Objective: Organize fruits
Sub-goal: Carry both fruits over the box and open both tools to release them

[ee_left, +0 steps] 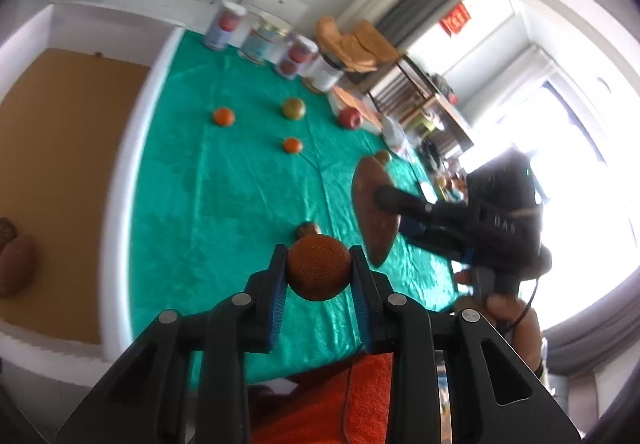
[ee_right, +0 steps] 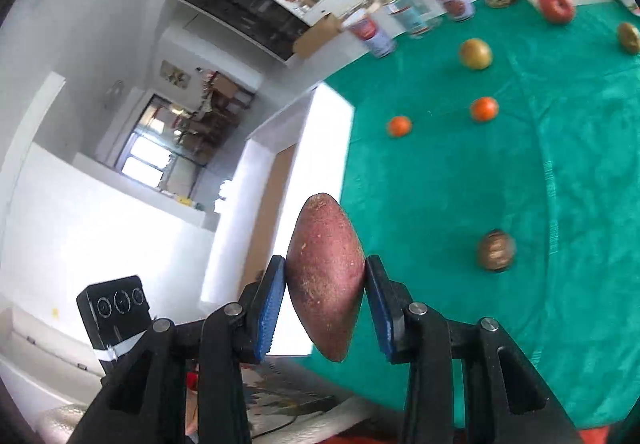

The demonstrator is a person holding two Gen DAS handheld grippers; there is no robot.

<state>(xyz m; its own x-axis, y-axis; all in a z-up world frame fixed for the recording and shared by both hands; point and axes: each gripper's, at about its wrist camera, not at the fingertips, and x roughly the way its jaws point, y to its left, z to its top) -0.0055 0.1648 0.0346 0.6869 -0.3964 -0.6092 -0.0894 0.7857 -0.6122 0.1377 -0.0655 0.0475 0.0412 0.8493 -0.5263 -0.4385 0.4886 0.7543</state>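
Observation:
My left gripper (ee_left: pixel 319 268) is shut on a round orange fruit (ee_left: pixel 319 268), held above the near edge of the green cloth (ee_left: pixel 240 183). My right gripper (ee_right: pixel 325 286) is shut on a reddish-brown sweet potato (ee_right: pixel 326 276), held upright off the cloth's left edge; it also shows in the left wrist view (ee_left: pixel 374 207). On the cloth lie two small oranges (ee_left: pixel 223 117) (ee_left: pixel 292 145), a green-yellow fruit (ee_left: pixel 294 108), a red apple (ee_left: pixel 351 117) and a brown kiwi-like fruit (ee_right: pixel 495 250).
A white-walled box with a brown floor (ee_left: pixel 60 163) stands left of the table and holds two sweet potatoes (ee_left: pixel 16 264). Several jars (ee_left: pixel 256 39) line the far edge of the cloth. An orange towel (ee_left: pixel 332 400) lies below my left gripper.

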